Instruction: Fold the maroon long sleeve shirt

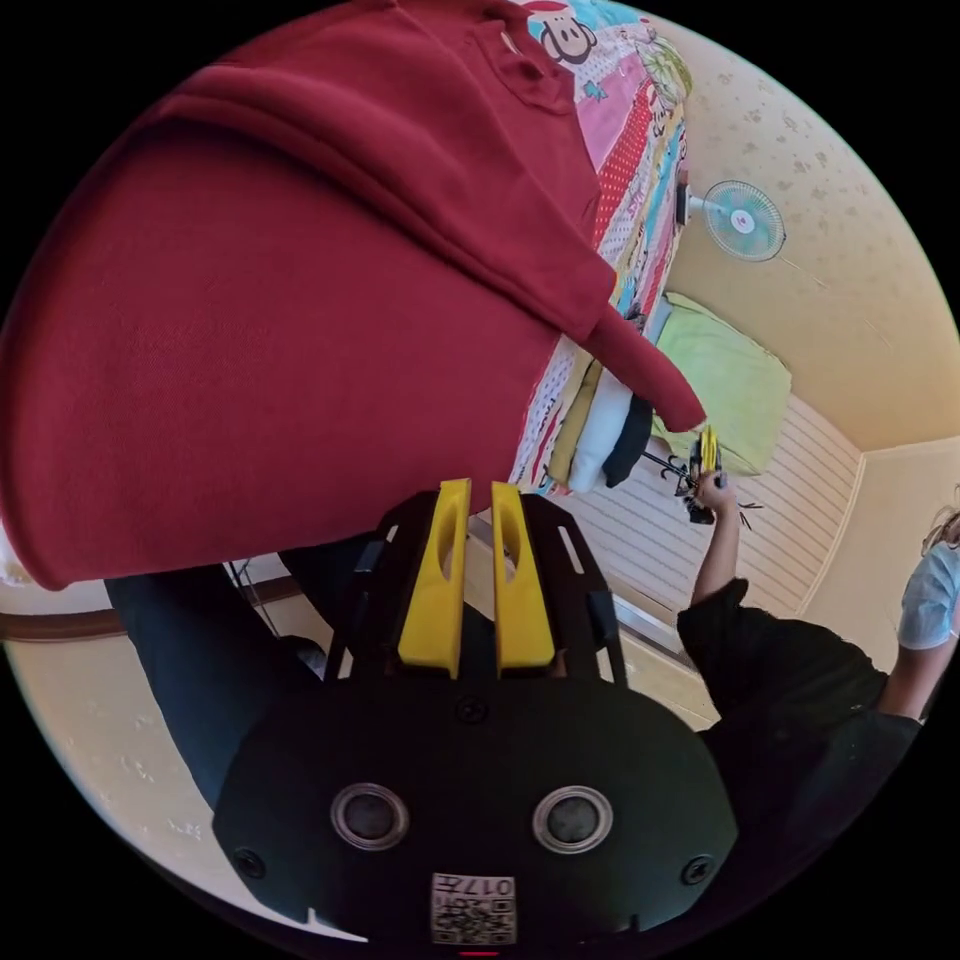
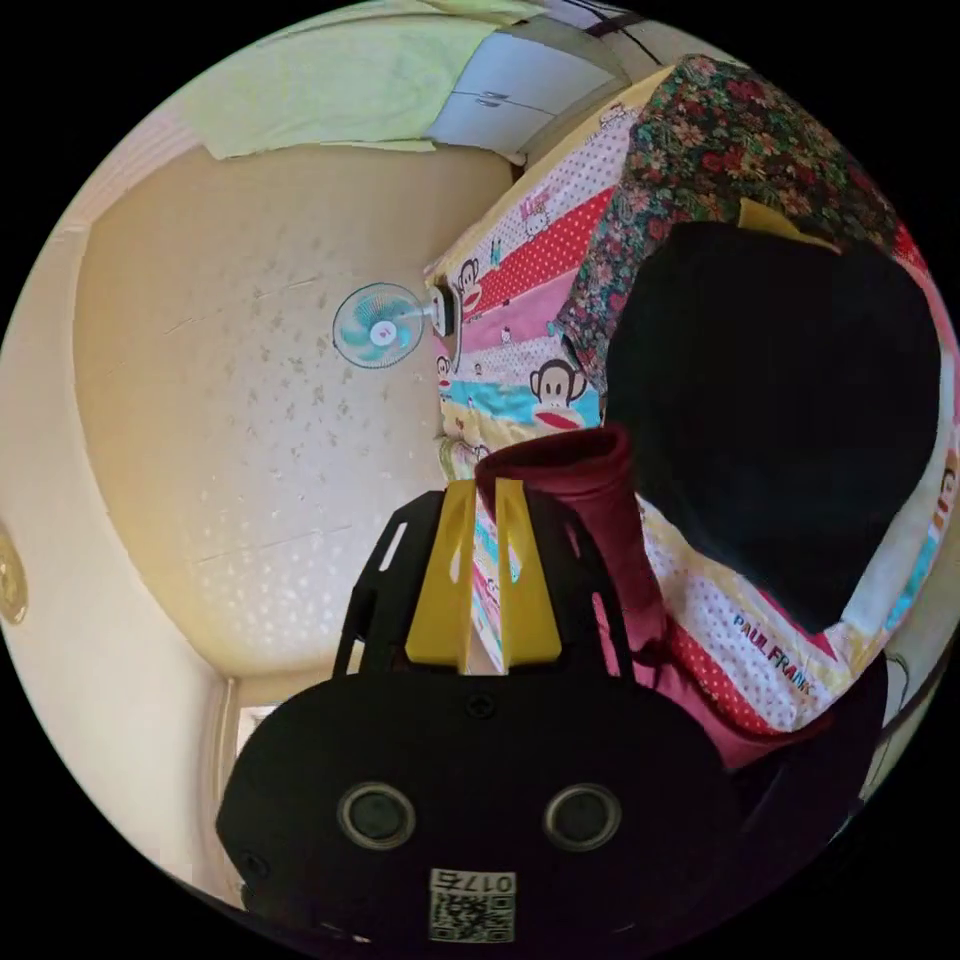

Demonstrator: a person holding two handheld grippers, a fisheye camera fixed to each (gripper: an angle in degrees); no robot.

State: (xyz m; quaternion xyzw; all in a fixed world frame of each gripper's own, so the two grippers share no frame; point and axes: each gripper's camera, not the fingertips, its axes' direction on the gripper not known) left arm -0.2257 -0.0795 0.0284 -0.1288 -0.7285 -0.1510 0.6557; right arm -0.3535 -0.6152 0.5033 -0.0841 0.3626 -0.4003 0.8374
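The maroon long sleeve shirt [image 1: 280, 300] hangs wide across the left gripper view in front of a colourful cartoon bedsheet [image 1: 640, 150]. My left gripper [image 1: 480, 487] is shut on the shirt's lower edge, its yellow jaws almost together. One sleeve [image 1: 640, 360] stretches out to my right gripper [image 1: 708, 450], held in a person's hand [image 1: 715, 492]. In the right gripper view the maroon sleeve cuff [image 2: 570, 470] sits at the tips of my right gripper [image 2: 483, 485], whose jaws are shut on the cuff's edge.
A stack of folded clothes [image 1: 600, 440] lies on the bedsheet [image 2: 530, 250]. A floral cloth [image 2: 740, 130] and a large black item [image 2: 780, 400] rest on it too. A wall fan [image 2: 380, 330] hangs on the cream wall. A green cloth [image 1: 730, 380] hangs nearby. The person's black top [image 1: 790, 680] is close.
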